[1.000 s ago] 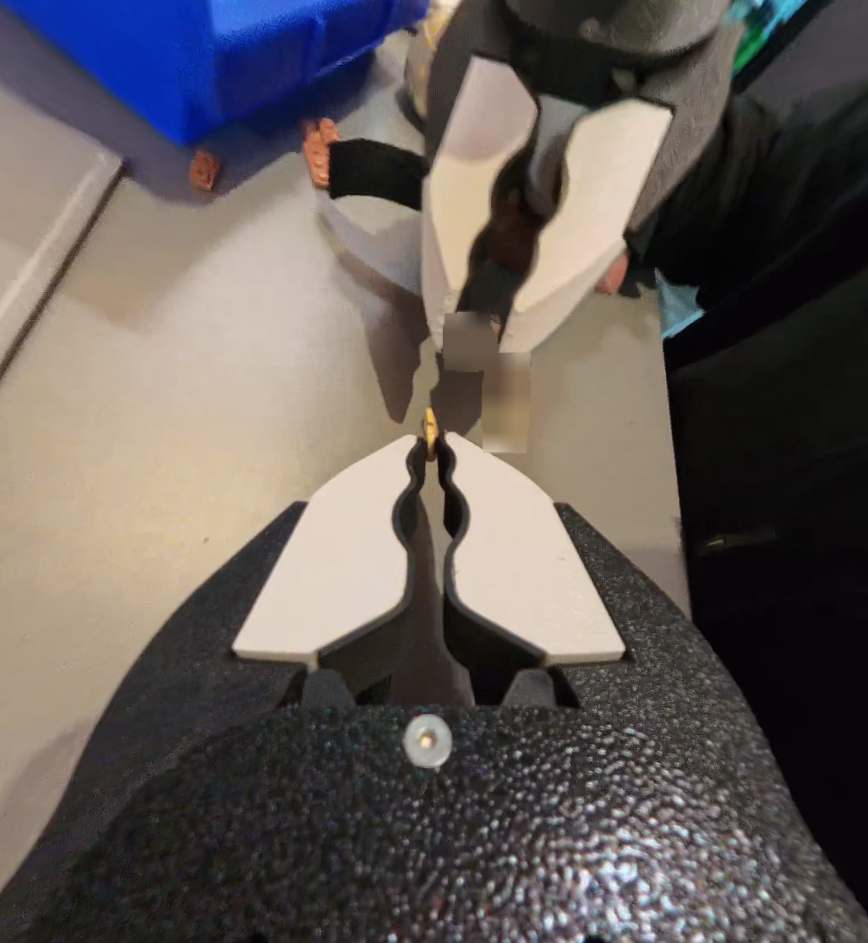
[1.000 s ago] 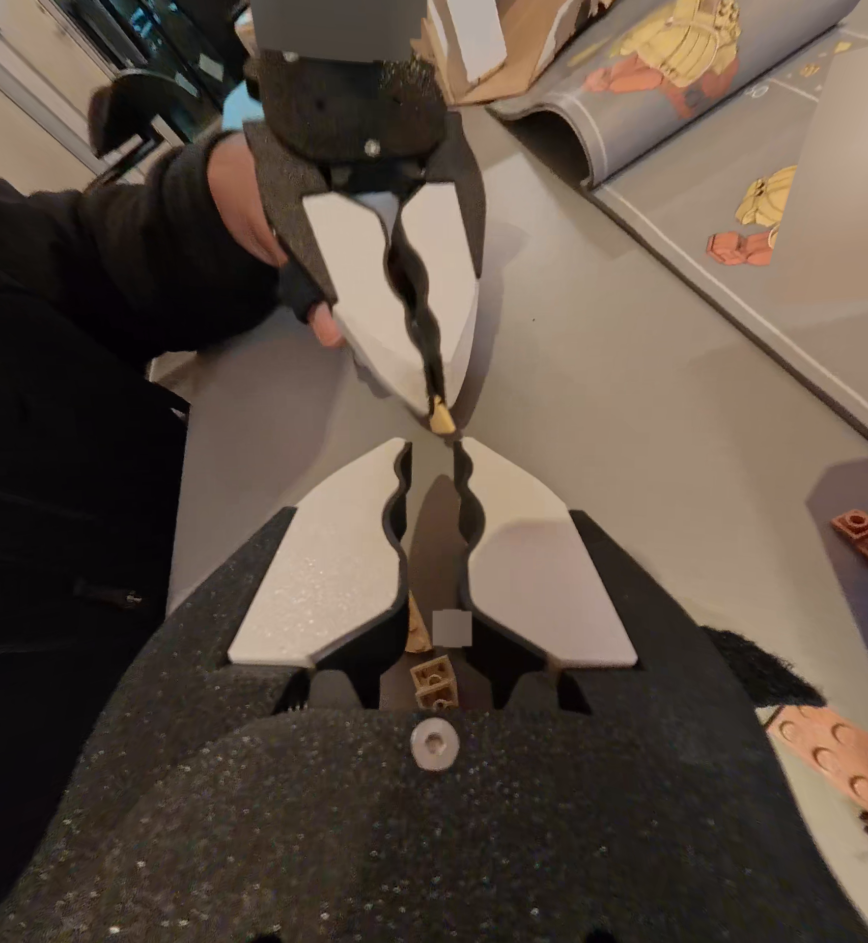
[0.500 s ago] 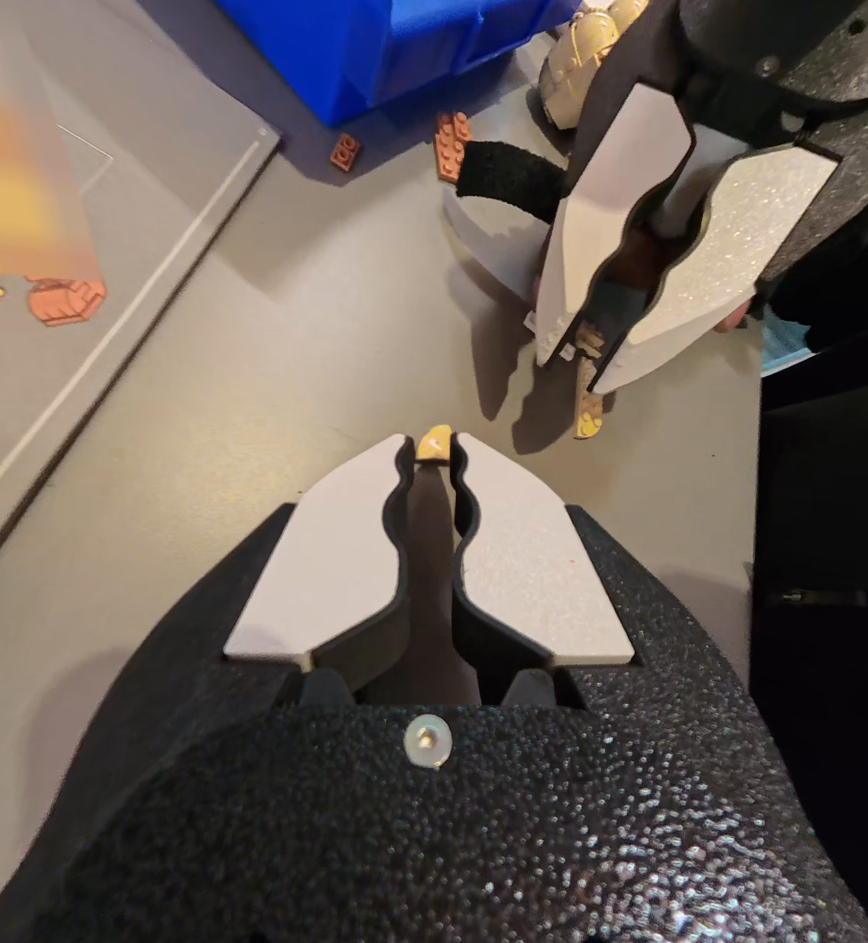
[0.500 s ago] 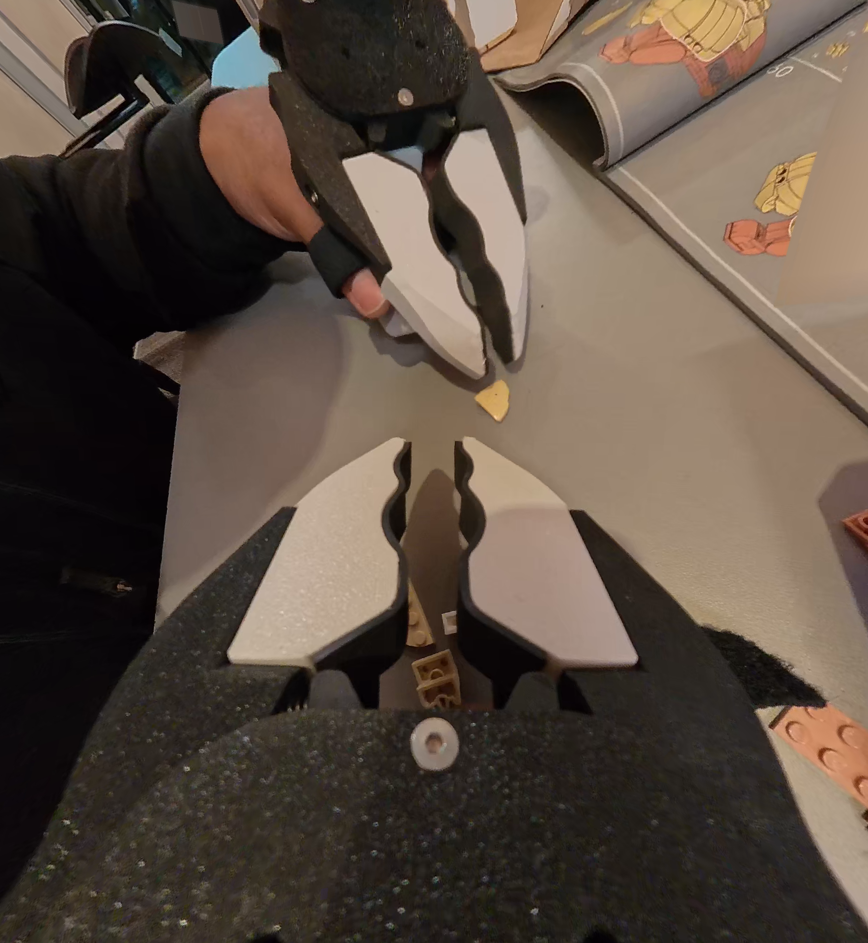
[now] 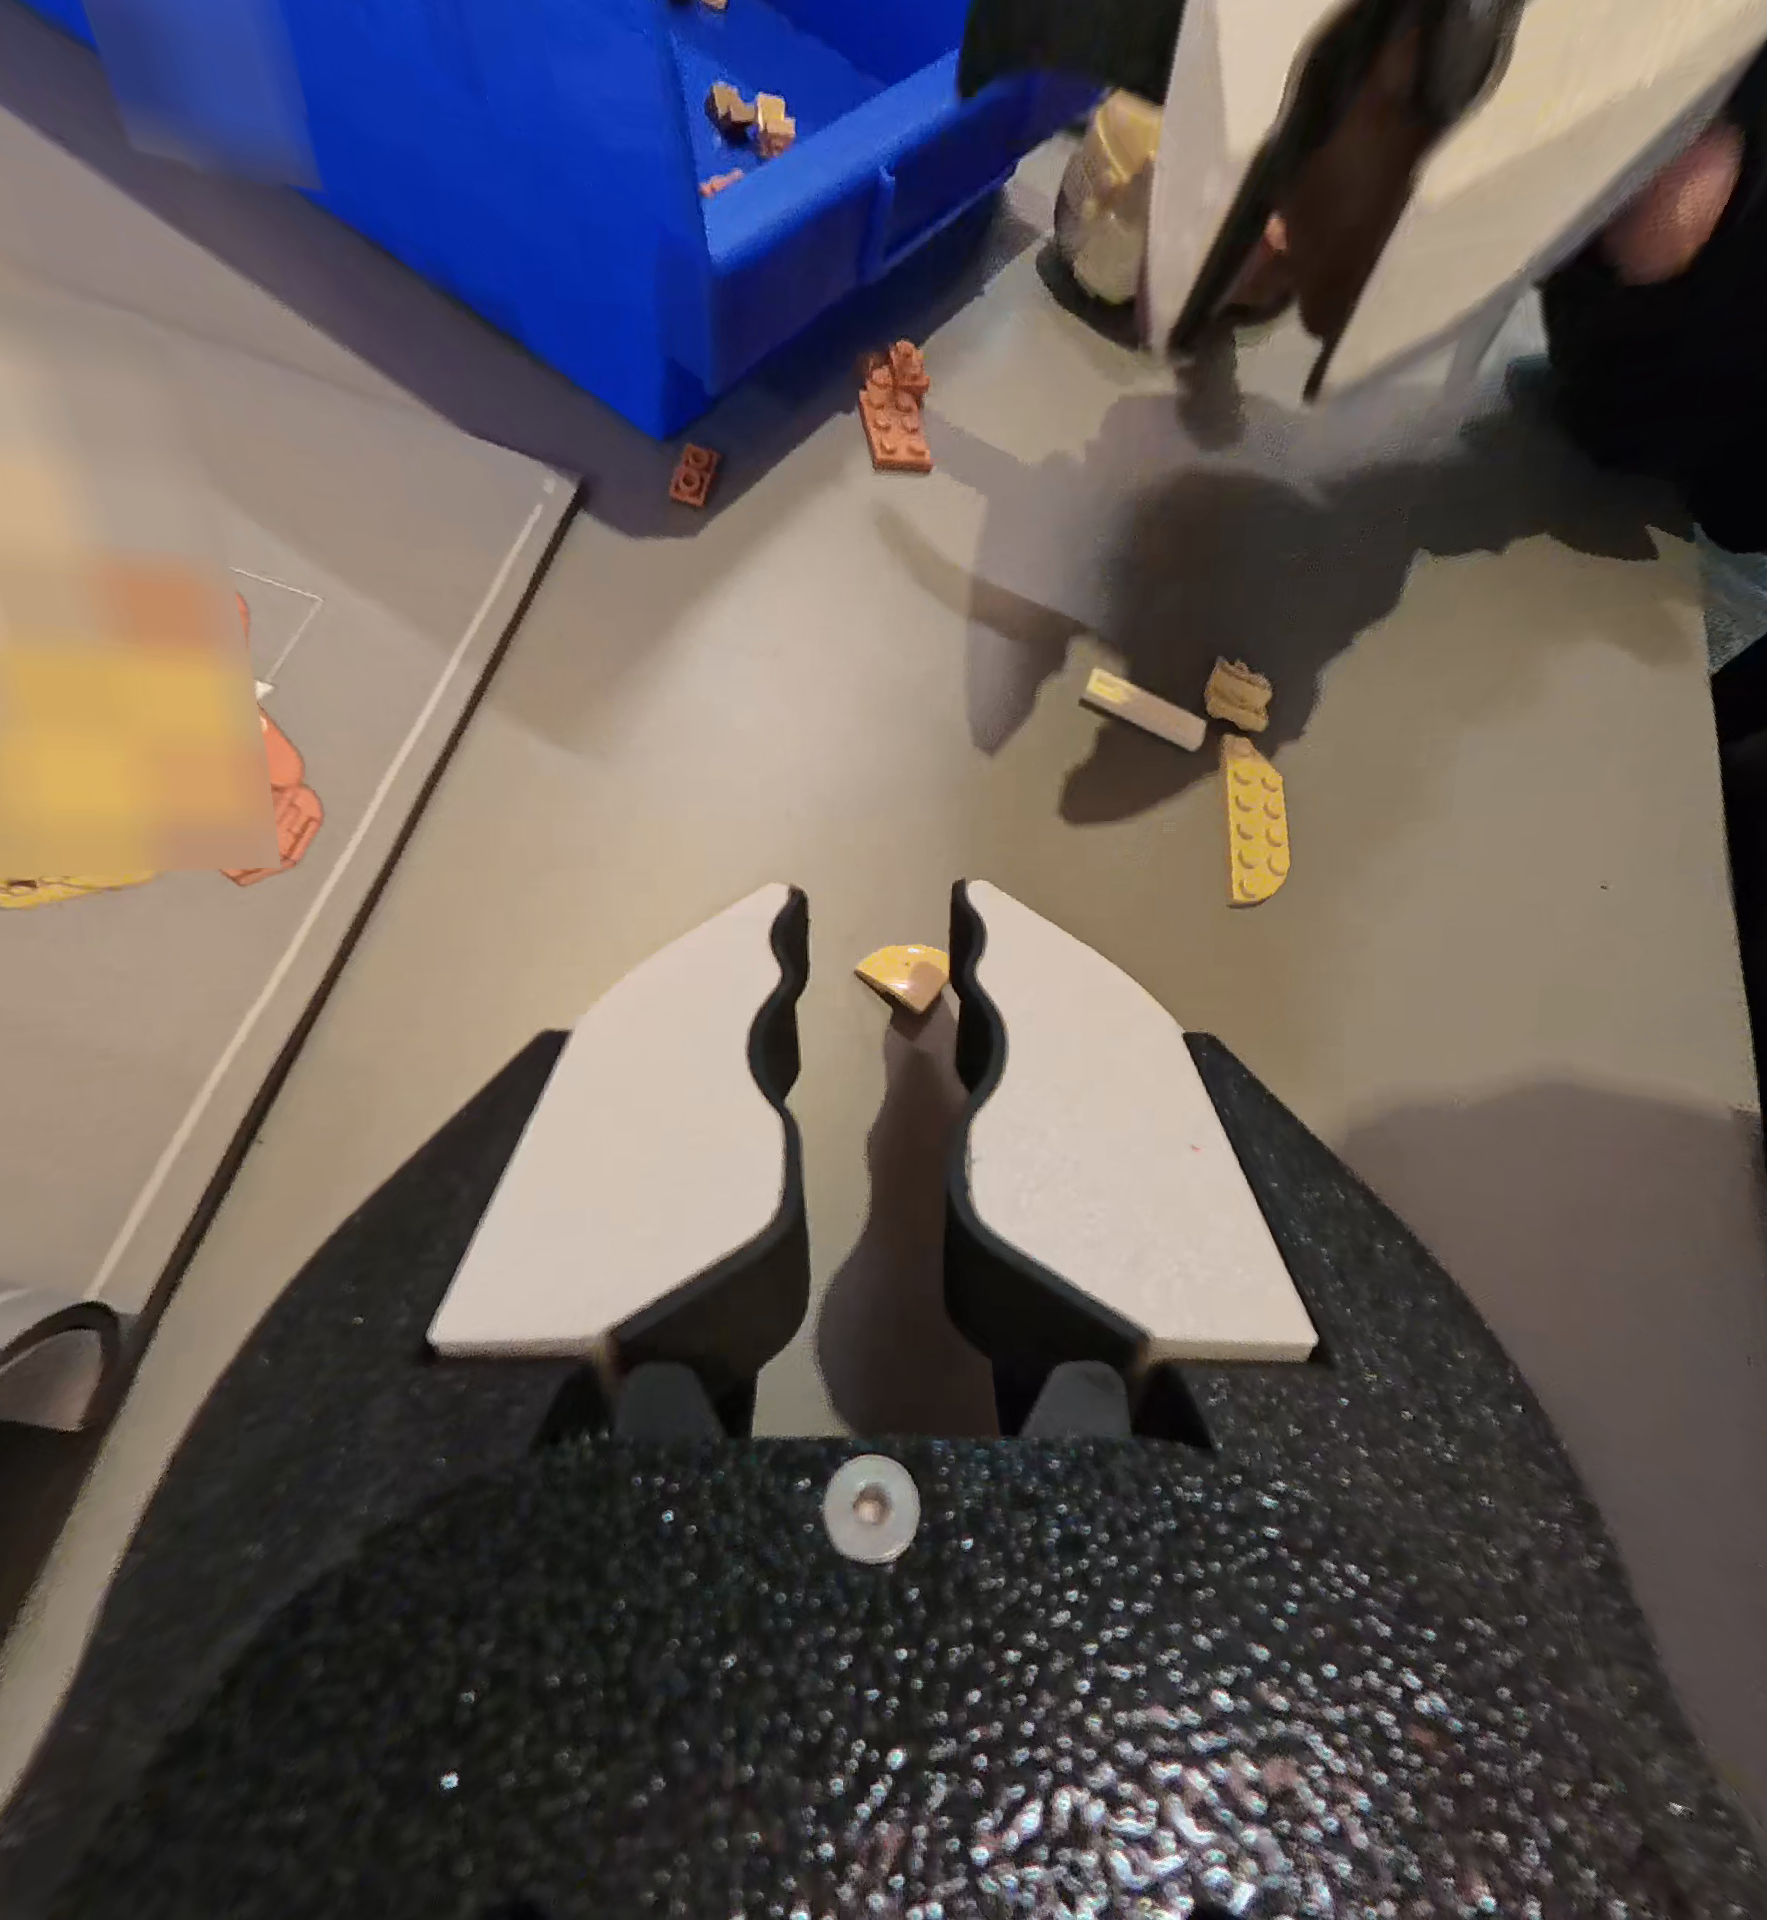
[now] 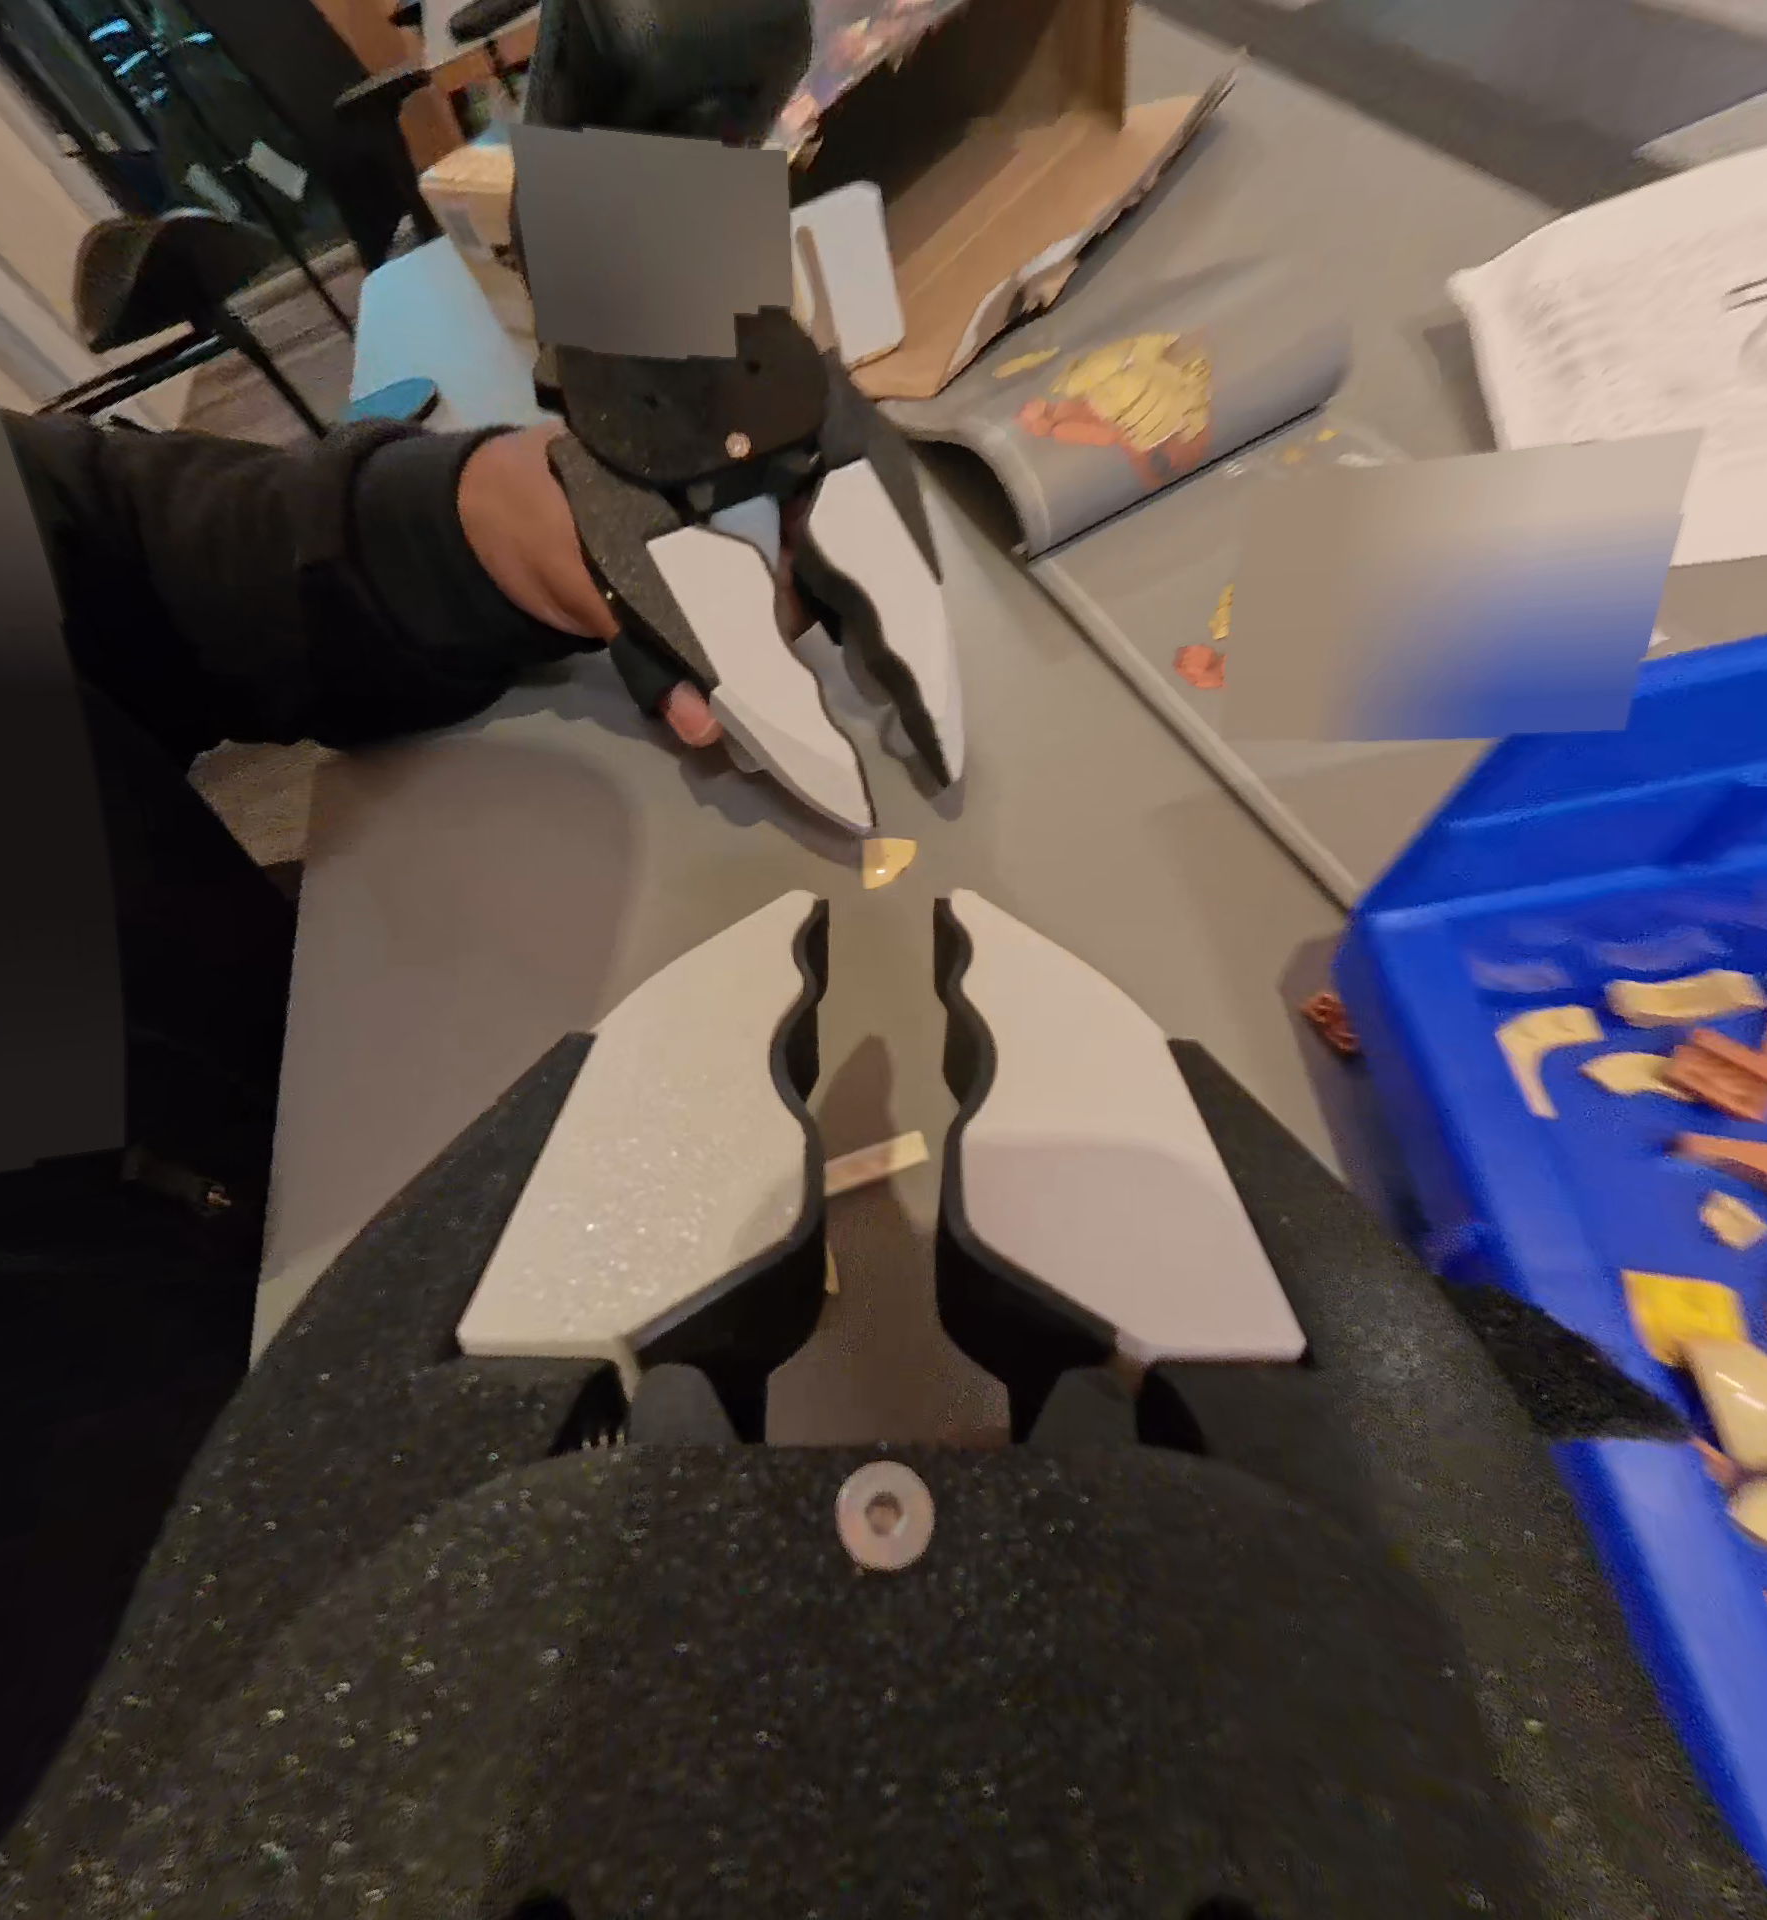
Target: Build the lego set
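A small tan curved lego piece [image 5: 905, 977] lies on the grey table between my left gripper's fingertips, close to the right finger and held by neither. My left gripper [image 5: 879, 914] is open just above the table. The piece also shows in the right wrist view [image 6: 886, 860], just beyond the left gripper [image 6: 900, 795]. My right gripper [image 6: 879, 909] is open and empty, raised over the table, and appears blurred at the top right of the left wrist view [image 5: 1263, 312]. A tan plate [image 6: 874, 1158] lies on the table under it.
A tan wedge plate [image 5: 1256, 826], a grey bar [image 5: 1144, 710] and a small tan assembly [image 5: 1237, 694] lie ahead to the right. Brown plates [image 5: 894, 421] lie by the blue bin [image 5: 546, 156] of loose pieces [image 6: 1585, 1143]. An open instruction booklet [image 5: 131, 727] lies left. My hands' fingertips stand some 10 centimeters from each other. From either gripper's tips it is about 9 centimeters to the tan plate [image 6: 874, 1158]. It turns up in the left wrist view [image 5: 1143, 707] as well.
My left gripper has lowered to the table, opened and let go of the small tan piece. My right gripper has pulled back and up toward the blue bin.
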